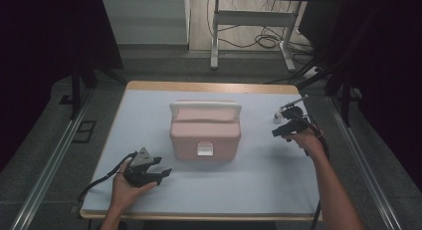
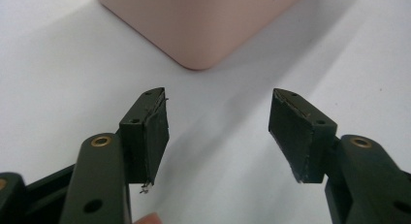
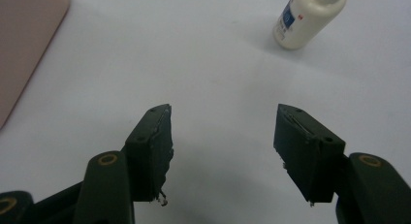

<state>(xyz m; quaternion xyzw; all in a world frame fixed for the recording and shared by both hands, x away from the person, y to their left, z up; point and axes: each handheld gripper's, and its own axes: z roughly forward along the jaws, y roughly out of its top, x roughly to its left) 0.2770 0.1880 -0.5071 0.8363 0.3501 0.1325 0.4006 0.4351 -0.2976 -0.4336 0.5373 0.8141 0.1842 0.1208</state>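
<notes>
A pink box (image 1: 205,133) with a white handle and a white front latch sits in the middle of the table. Its rounded corner (image 2: 203,20) lies just ahead of my left gripper (image 2: 220,100), whose jaws stand wide apart with nothing between them. In the high view the left gripper (image 1: 163,175) rests at the front left, pointing toward the box. A small white bottle (image 3: 308,18) stands ahead and to the right of my right gripper (image 3: 225,112), which is open and empty. From above, the right gripper (image 1: 278,129) hovers right of the box, just short of the bottle (image 1: 277,117).
A white mat (image 1: 149,110) covers the wooden table. The box's edge (image 3: 24,44) shows at the left in the right gripper view. Dark frame posts and rails flank the table, and a desk frame with cables stands beyond its far edge.
</notes>
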